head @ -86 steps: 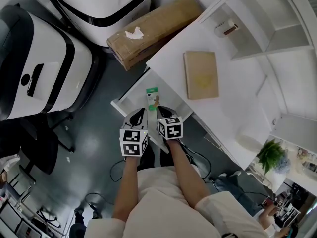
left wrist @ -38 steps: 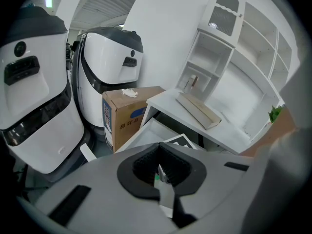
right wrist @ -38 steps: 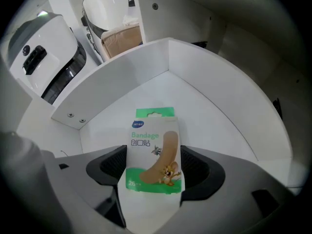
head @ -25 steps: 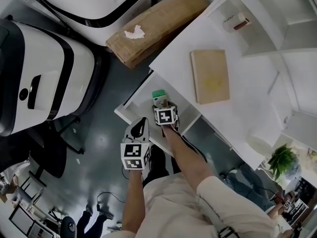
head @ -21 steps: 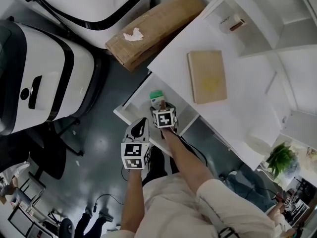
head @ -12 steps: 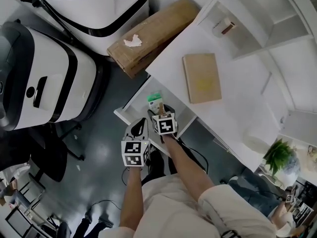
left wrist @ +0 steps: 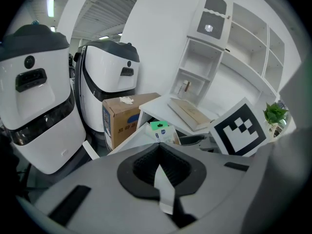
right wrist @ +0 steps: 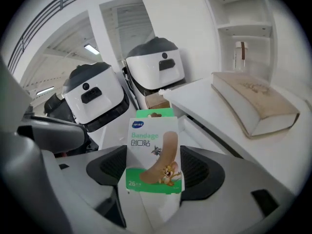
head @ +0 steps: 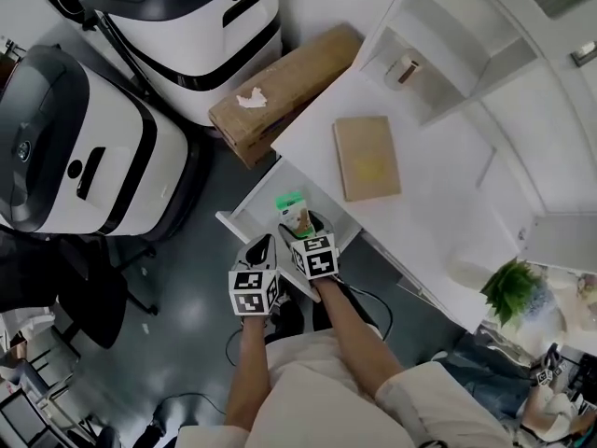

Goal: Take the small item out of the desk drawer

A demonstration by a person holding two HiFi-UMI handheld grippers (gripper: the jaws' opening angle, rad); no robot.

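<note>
A small green and white bandage box stands upright between the jaws of my right gripper, which is shut on it. In the head view the bandage box sits at the tip of the right gripper, over the open white desk drawer. My left gripper hangs just left of it at the drawer's front edge. Its jaws are shut with nothing between them in the left gripper view, where the box shows just beyond them.
The white desk carries a tan book. A shelf unit behind holds a small bottle. A cardboard box and two big white machines stand on the dark floor left of the drawer. A plant is at right.
The bandage box lay in the drawer 3.4 s ago; now the right gripper is shut on it. Over the last second the right gripper drew slightly back beside the left.
</note>
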